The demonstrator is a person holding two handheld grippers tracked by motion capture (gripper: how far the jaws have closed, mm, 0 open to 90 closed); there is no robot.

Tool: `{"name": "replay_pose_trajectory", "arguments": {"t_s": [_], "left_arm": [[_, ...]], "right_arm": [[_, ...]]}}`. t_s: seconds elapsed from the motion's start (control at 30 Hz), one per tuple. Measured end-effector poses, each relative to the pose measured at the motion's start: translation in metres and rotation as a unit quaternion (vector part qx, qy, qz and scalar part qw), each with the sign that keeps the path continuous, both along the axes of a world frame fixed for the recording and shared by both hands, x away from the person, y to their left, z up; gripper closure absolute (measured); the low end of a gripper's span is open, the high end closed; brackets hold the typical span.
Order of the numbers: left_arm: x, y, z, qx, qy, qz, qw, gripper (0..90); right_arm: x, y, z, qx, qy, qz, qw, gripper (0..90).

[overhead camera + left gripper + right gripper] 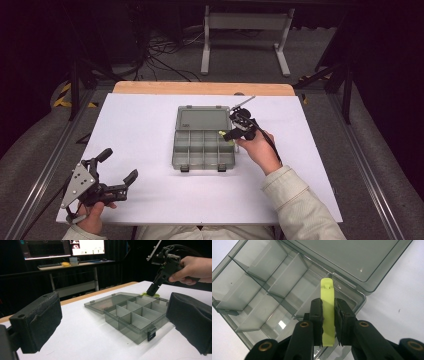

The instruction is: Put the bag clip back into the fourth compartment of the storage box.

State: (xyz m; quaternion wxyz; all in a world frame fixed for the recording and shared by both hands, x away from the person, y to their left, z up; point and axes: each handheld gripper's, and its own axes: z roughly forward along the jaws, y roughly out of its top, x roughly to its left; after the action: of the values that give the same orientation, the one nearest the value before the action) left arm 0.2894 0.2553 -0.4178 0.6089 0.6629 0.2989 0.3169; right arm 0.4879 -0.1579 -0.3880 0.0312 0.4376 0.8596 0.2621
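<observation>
Right gripper (328,322) clamped on a flat, narrow yellow-green plastic strip (328,315), black pads pressing its two long edges. Strip smooth and matt, rounded at the far end, with a small raised rectangular tab just below that tip; near end poking out behind the pads. Held over the right rear corner of a smoky grey translucent plastic organiser box (262,290), above the compartment beside the hinge line; touching the box or not, impossible to tell. Seen from the high view as a small bright fleck (223,134) at the box's right edge (176,150). Box divided by thin walls into rows of compartments, lid (202,118) lying open flat behind them, two dark latches on the front wall. Box resting on a white table sheet (145,130). Left gripper (118,167) well apart at the near left corner of the sheet, jaws spread wide, nothing between them.
</observation>
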Motion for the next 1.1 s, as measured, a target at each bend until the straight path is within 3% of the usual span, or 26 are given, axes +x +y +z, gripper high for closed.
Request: {"name": "replay_pose_trajectory", "arguments": {"t_s": [0.13,0.33,0.43,0.5,0.53,0.57,0.73,0.87,1.03,1.1], "left_arm": [[0.0,0.0,0.0,0.0,0.0,0.0,1.0,0.8],[0.0,0.0,0.0,-0.001,0.0,0.0,1.0,0.8],[0.0,0.0,0.0,-0.001,0.001,0.0,1.0,0.8],[0.0,0.0,0.0,-0.001,0.0,0.0,1.0,0.8],[0.0,0.0,0.0,-0.001,0.0,0.0,1.0,0.8],[0.0,0.0,0.0,-0.001,0.0,0.0,1.0,0.8],[0.0,0.0,0.0,0.0,0.0,0.0,1.0,0.8],[0.0,0.0,0.0,-0.001,0.0,0.001,1.0,0.8],[0.0,0.0,0.0,0.0,0.001,0.0,1.0,0.8],[0.0,0.0,0.0,-0.002,0.001,0.001,1.0,0.8]], "right_arm": [[0.001,0.0,-0.001,0.002,0.0,-0.005,1.0,77.0],[0.0,-0.001,0.001,0.004,-0.009,-0.001,0.9999,67.1],[-0.001,-0.002,0.003,0.01,-0.014,0.002,0.9998,59.1],[-0.003,-0.003,0.007,0.013,-0.03,0.013,0.9994,44.3],[-0.006,-0.004,0.013,0.015,-0.049,0.026,0.9984,35.9],[-0.006,-0.004,0.013,0.015,-0.049,0.026,0.9984,35.9],[-0.018,-0.008,0.031,0.039,-0.098,0.046,0.9933,24.3],[-0.027,-0.009,0.041,0.05,-0.121,0.06,0.9896,18.6],[-0.038,-0.011,0.048,0.054,-0.133,0.07,0.9871,11.5],[-0.043,-0.014,0.052,0.061,-0.148,0.071,0.9845,8.6]]}}
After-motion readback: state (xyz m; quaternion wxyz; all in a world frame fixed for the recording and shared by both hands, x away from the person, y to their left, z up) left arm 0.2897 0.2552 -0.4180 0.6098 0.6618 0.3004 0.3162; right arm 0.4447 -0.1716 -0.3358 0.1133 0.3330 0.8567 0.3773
